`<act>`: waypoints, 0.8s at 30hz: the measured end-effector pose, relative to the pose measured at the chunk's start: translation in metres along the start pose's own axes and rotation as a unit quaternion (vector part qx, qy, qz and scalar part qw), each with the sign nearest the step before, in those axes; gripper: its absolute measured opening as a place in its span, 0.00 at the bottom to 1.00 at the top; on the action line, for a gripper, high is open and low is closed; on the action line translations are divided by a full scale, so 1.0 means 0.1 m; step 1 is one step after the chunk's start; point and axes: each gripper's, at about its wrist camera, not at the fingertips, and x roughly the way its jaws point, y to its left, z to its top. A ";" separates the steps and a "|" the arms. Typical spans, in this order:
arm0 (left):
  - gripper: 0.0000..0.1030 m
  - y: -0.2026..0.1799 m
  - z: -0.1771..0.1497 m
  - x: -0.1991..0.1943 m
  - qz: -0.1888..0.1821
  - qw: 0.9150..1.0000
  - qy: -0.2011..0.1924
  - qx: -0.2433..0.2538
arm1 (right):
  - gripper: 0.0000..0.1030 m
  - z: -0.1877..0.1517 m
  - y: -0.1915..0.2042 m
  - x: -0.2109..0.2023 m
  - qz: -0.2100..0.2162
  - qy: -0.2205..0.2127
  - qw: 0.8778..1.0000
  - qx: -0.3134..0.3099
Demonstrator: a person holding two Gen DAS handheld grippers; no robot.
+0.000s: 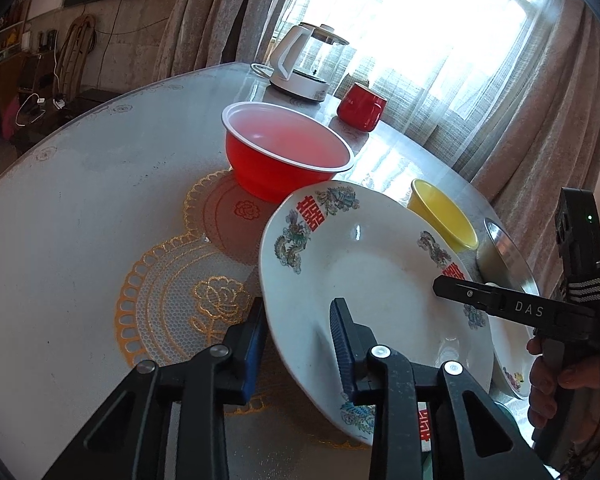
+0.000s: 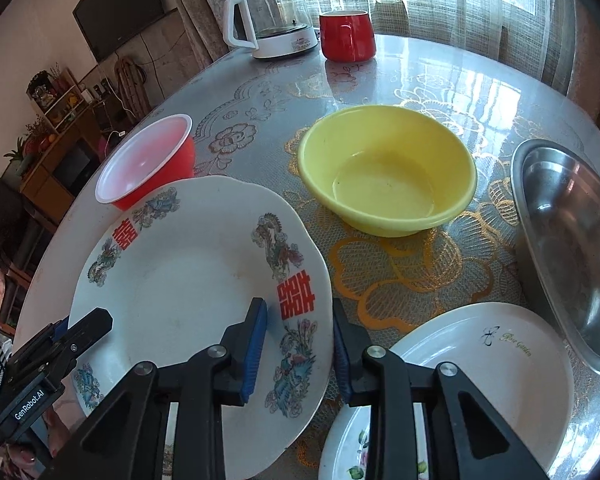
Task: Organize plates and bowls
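Right now both grippers are on the same dish: the big white ceramic plate with red characters and dragon motifs [image 2: 188,280], tipped up off the round lace-patterned tabletop [image 1: 80,208]. The left gripper [image 1: 300,344] straddles the plate's left rim, one blue-padded finger outside and one over the well; the pads look close to the edge, but whether they actually pinch it cannot be told from this angle. The right gripper [image 2: 300,352] does the same on the plate's right rim, fingers narrowed either side of the edge, and again a firm clamp cannot be confirmed. A hand [image 1: 556,376] shows at the edge of the left view, wrapped round the right tool's handle.

Everything else sits around that plate. Behind it and to the left stands the red plastic bowl with a white inside [image 2: 148,160]; behind it to the right, the yellow plastic bowl [image 2: 388,168]. Just right of it lies a white oval plate with a small flower print [image 2: 480,380], partly tucked under the decorated plate's raised edge by the look of it. Further right, the stainless steel oval dish [image 2: 572,256]. Far beyond the plate, a glass kettle on a white base [image 2: 276,20] and a red mug [image 2: 346,36].

As for progress, it reads as early going: nothing is stacked, the two bowls stand apart, the plates are unsorted. Likely still ahead: setting this plate with the others and nesting the bowls.
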 end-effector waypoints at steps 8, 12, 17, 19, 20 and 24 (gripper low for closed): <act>0.21 0.00 0.00 0.05 -0.010 1.000 0.012 -0.001 | 0.32 0.03 -0.03 0.03 0.014 0.003 1.000 0.020; 0.20 0.06 -0.01 0.03 -0.008 1.000 0.007 -0.018 | 0.28 -0.02 -0.07 0.01 0.040 0.006 0.998 0.043; 0.20 0.09 -0.01 -0.03 -0.015 1.000 -0.005 -0.024 | 0.21 -0.10 -0.12 -0.07 0.073 0.000 0.995 0.073; 0.20 0.10 -0.01 -0.06 -0.018 1.000 -0.011 -0.022 | 0.20 -0.14 -0.12 -0.11 0.078 -0.005 0.994 0.074; 0.20 0.10 -0.02 -0.06 -0.019 1.000 -0.012 -0.022 | 0.19 -0.16 -0.13 -0.13 0.083 -0.008 0.994 0.076; 0.20 0.10 -0.02 -0.09 -0.019 1.000 -0.015 -0.019 | 0.16 -0.24 -0.14 -0.22 0.098 -0.024 0.991 0.083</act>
